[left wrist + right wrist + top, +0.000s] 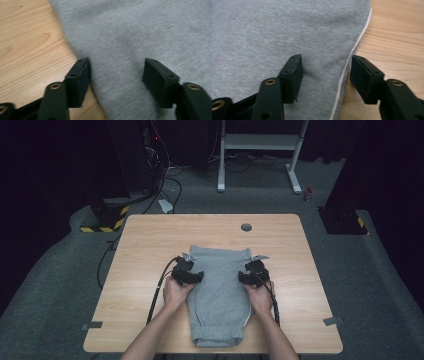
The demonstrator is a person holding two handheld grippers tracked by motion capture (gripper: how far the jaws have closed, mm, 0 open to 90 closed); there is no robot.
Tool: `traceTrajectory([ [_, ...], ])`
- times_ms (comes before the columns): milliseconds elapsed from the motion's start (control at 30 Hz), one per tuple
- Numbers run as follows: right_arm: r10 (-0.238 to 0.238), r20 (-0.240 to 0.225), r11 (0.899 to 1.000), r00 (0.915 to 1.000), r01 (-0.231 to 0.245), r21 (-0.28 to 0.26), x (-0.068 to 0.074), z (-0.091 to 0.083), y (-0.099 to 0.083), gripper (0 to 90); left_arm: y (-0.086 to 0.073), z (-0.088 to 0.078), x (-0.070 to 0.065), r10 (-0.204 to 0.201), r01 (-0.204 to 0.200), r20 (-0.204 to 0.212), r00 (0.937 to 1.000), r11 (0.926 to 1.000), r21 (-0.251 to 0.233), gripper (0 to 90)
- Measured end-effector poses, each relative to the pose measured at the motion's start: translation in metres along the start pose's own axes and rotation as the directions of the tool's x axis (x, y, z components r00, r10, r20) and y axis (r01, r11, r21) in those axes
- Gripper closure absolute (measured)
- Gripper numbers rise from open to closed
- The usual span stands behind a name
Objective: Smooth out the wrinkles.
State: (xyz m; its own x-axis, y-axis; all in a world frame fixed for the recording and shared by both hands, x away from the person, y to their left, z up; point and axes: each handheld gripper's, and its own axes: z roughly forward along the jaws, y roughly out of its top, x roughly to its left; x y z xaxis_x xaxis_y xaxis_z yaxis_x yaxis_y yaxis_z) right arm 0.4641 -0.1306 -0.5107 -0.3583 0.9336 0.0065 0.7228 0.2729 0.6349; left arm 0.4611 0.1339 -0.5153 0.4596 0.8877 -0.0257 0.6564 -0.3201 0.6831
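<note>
Both gripper tips straddle opposite edges of the folded grey trousers.

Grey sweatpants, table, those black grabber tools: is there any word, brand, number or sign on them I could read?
None: no readable text anywhere.
Grey sweatpants: plain fabric with a white side stripe, no label or print showing.
Table: bare wood grain.
Left gripper and right gripper: plain black, unmarked.
Yellow-and-black hazard stripes on the floor stand: a pattern, no words.
</note>
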Motion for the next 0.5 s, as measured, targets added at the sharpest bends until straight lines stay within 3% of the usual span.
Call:
traceTrajectory([
  [267, -0.074, -0.05, 0.997, 0.996, 0.074, 0.001, 0.0055, -0.0024, 0.0002, 72.4, -0.0003, -0.0033, 0.0009, 0.01, -0.01, 0.027, 0.9996, 0.9999, 0.008, 58.8],
  [400, -0.078, -0.075, 0.997, 0.9942, 0.08, 0.024, 0.0046, -0.0032, 0.0021, 76.6, -0.0005, -0.0041, 0.0031, 0.0, 0.0, 0.055, 0.9985, 1.0, 0.009, 68.5],
  [500, -0.084, -0.077, 0.996, 0.9935, 0.086, 0.031, 0.0045, -0.0031, 0.0034, 78.3, -0.0006, -0.0046, 0.0068, -0.03, 0.029, 0.091, 0.9954, 0.9994, 0.017, 78.3],
])
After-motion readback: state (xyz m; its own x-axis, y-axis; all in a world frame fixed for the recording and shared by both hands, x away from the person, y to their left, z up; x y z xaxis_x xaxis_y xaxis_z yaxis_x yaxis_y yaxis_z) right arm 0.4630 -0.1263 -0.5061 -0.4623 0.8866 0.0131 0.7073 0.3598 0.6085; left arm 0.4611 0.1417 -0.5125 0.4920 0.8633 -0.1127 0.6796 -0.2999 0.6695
